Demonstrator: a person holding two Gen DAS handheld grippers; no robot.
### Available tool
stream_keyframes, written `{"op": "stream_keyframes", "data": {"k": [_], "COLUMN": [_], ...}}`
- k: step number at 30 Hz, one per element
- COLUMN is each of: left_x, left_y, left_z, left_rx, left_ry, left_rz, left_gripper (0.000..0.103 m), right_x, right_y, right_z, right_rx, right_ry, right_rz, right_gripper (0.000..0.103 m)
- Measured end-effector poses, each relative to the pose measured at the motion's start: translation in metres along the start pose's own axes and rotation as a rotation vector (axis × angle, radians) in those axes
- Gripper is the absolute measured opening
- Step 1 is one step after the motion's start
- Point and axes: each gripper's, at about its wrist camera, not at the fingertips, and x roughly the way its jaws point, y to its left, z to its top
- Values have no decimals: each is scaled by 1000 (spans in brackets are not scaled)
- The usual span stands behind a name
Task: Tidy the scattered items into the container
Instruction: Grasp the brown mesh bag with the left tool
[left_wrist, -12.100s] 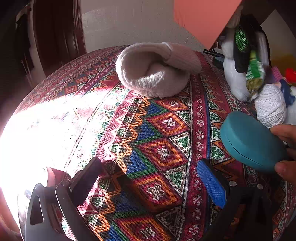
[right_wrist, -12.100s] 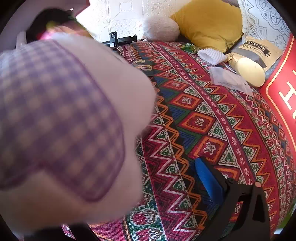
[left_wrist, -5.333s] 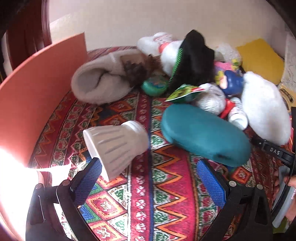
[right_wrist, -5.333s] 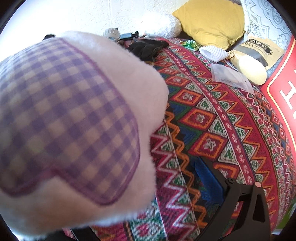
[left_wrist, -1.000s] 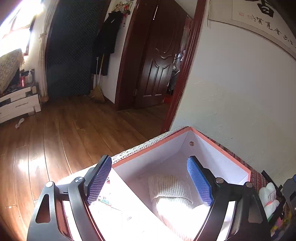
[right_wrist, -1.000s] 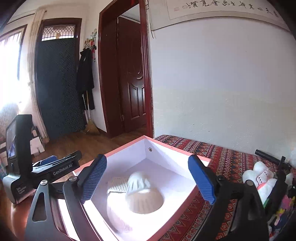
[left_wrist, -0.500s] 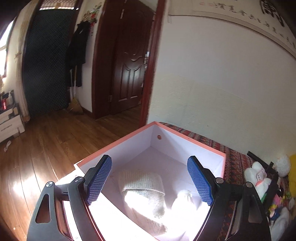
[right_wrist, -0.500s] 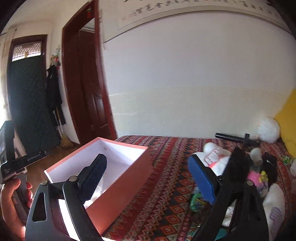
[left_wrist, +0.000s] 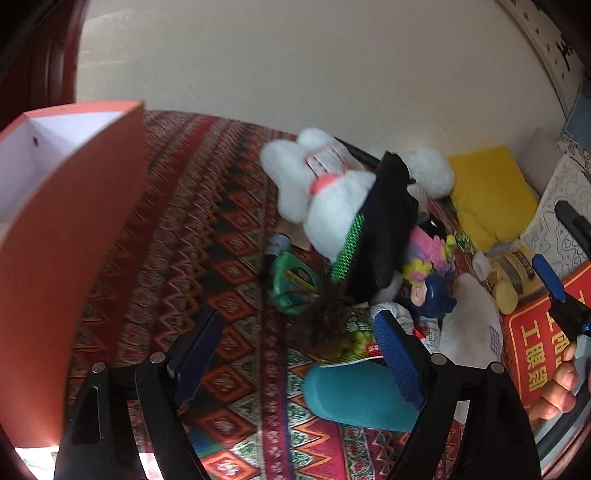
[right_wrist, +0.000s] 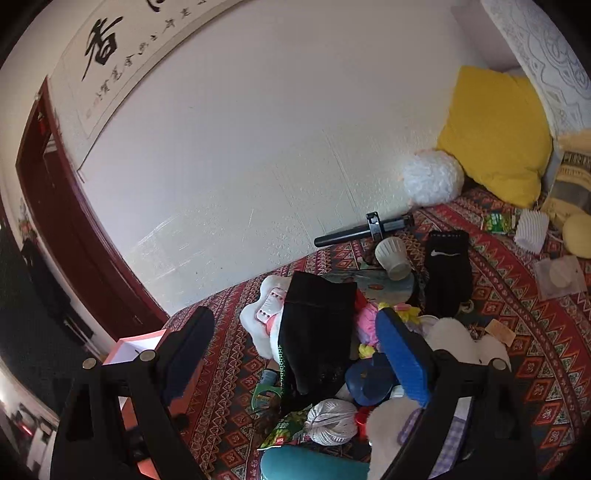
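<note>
The orange box (left_wrist: 70, 236) with a white inside stands at the left on the patterned bedspread (left_wrist: 221, 229); it shows small at the lower left as the box (right_wrist: 140, 343) in the right wrist view. A pile of items lies to its right: a white plush rabbit (left_wrist: 321, 192), a black glove (left_wrist: 388, 229), a green tape ring (left_wrist: 291, 284), a teal case (left_wrist: 351, 395), a yarn ball (right_wrist: 332, 421). My left gripper (left_wrist: 299, 358) hangs open and empty above the bedspread, just left of the teal case. My right gripper (right_wrist: 295, 354) is open and empty over the pile.
A yellow cushion (right_wrist: 495, 136), a fluffy white ball (right_wrist: 432, 177) and a black tube (right_wrist: 362, 229) lie by the wall. A white cup (right_wrist: 393, 254) and another black glove (right_wrist: 447, 266) sit behind the pile. A red printed box (left_wrist: 535, 339) stands at the right, beside a hand (left_wrist: 557, 387).
Both grippers have swung away from the box to the pile of items on the right. The box, with the knitted hat and cup in it, has slid to the left edge of both views.
</note>
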Motion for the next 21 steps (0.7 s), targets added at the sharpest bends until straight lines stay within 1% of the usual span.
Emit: {"op": "stream_keyframes", "data": {"k": [2, 3, 5, 7, 8, 11, 12, 13, 14, 15, 17, 18, 20, 21], "left_x": [19, 23, 32, 43, 46, 59, 62, 65, 67, 69, 68, 64, 48, 39], "left_y": [-14, -16, -18, -17, -15, -17, -17, -16, -14, -12, -7, -5, -1, 1], "left_z": [1, 5, 9, 13, 13, 11, 10, 10, 8, 7, 4, 4, 7, 10], "left_rx": [22, 30, 41, 15, 5, 29, 38, 35, 21, 9, -10, -23, -50, -69], "left_ry": [21, 21, 31, 48, 58, 89, 102, 118, 140, 152, 155, 147, 104, 78], "left_rz": [1, 7, -7, -6, -9, 14, 15, -4, -28, -31, -28, -35, -50, -73], "left_gripper": [84, 83, 77, 70, 68, 59, 48, 26, 15, 5, 3, 2, 2, 2], "right_x": [4, 5, 7, 10, 12, 19, 22, 26, 30, 35, 47, 54, 66, 72], "right_y": [-10, -13, -21, -26, -28, -28, -27, -27, -27, -29, -33, -34, -36, -36], "right_z": [1, 1, 1, 1, 0, -4, -6, -9, -11, -15, -25, -31, -45, -53], "right_rx": [32, 44, 66, 85, 90, 88, 88, 93, 108, 135, 206, 245, 321, 359], "right_ry": [14, 19, 25, 38, 48, 77, 89, 107, 130, 155, 222, 261, 332, 372], "right_rz": [11, 15, 21, 30, 38, 50, 56, 69, 91, 120, 195, 239, 320, 353], "right_gripper": [89, 89, 89, 89, 89, 89, 88, 85, 79, 76, 55, 53, 43, 42]}}
